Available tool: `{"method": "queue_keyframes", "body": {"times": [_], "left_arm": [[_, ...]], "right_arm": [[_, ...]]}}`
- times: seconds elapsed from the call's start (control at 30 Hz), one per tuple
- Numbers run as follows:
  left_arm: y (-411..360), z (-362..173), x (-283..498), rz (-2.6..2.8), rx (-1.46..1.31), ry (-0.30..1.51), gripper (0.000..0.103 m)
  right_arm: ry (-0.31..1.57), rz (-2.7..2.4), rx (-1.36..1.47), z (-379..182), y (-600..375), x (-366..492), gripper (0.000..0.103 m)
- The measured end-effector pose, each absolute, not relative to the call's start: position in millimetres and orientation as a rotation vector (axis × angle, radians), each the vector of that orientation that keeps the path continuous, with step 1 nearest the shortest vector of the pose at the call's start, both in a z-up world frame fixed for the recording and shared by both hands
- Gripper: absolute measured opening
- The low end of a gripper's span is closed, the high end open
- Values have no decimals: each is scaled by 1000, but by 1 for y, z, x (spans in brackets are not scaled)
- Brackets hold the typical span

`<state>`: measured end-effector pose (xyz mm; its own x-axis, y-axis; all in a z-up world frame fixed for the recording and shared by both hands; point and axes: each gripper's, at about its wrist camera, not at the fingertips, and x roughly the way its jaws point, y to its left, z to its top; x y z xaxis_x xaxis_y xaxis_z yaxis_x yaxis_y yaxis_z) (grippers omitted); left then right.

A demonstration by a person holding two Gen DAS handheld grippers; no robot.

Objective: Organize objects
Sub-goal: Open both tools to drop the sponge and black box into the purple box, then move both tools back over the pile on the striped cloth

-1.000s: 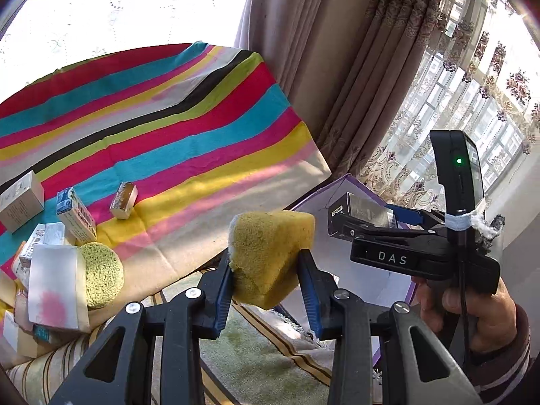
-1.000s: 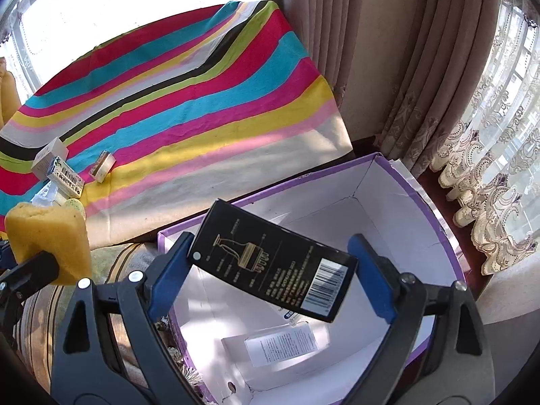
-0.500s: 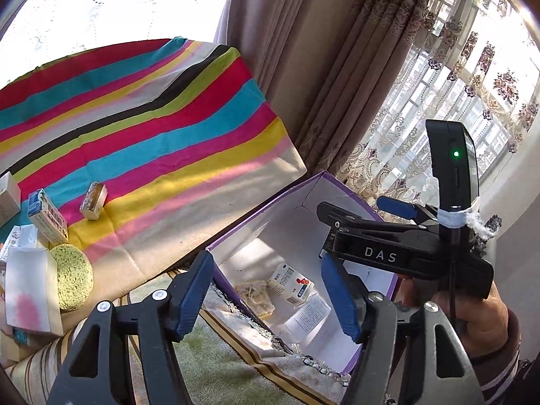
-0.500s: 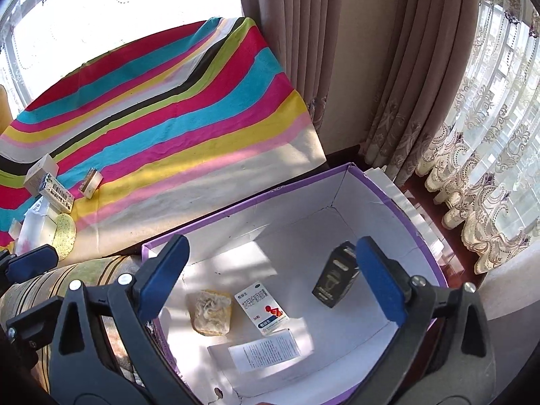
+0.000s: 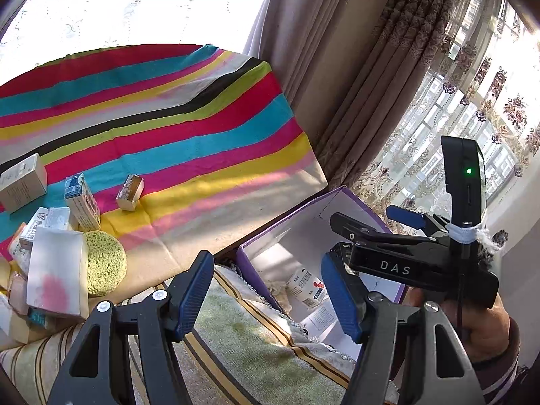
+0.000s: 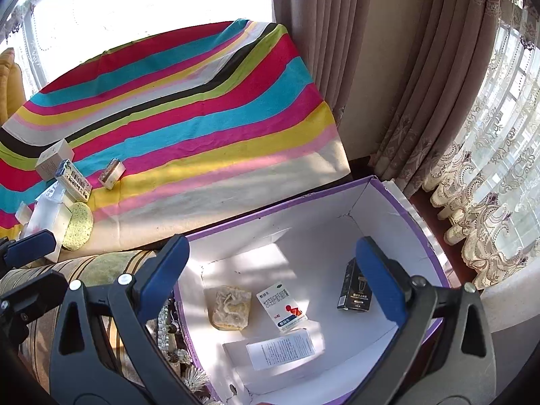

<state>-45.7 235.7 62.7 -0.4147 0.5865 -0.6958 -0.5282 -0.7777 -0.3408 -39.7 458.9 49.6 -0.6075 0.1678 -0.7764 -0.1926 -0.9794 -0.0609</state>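
Both the left gripper (image 5: 266,298) and right gripper (image 6: 273,281) hung with jaws wide apart, holding nothing, above the purple box (image 6: 418,226), where the sponge (image 6: 230,307) and black carton (image 6: 355,287) lay. The next step likely called for fetching another item, perhaps the green sponge (image 5: 105,267), from the striped cloth (image 5: 189,141).

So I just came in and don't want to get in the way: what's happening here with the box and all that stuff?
A person with a handheld gripper in each hand is sorting small items off the striped cloth into the purple box. Both the left gripper and the right gripper hang over the box with jaws open and empty. Inside lie a yellow sponge, a white medicine carton, a black carton and a leaflet. A green sponge and several small boxes wait on the cloth.
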Motion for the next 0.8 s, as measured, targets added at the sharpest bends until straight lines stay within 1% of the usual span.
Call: {"method": "queue_keyframes", "body": {"times": [0.43,0.6,0.8], "left_arm": [[174,64,-45,2287,-1128,-216,67],[148,65,-41,2326,-1124,-256,67],[105,64,-33,2397,-1136,-322,67]], "right_arm": [[-13,2718,-1288,65,422,-35,100],[-64,2757,-1293,71,400,-31,100],[-72,2811,-1311,80,375,-23,100]]}}
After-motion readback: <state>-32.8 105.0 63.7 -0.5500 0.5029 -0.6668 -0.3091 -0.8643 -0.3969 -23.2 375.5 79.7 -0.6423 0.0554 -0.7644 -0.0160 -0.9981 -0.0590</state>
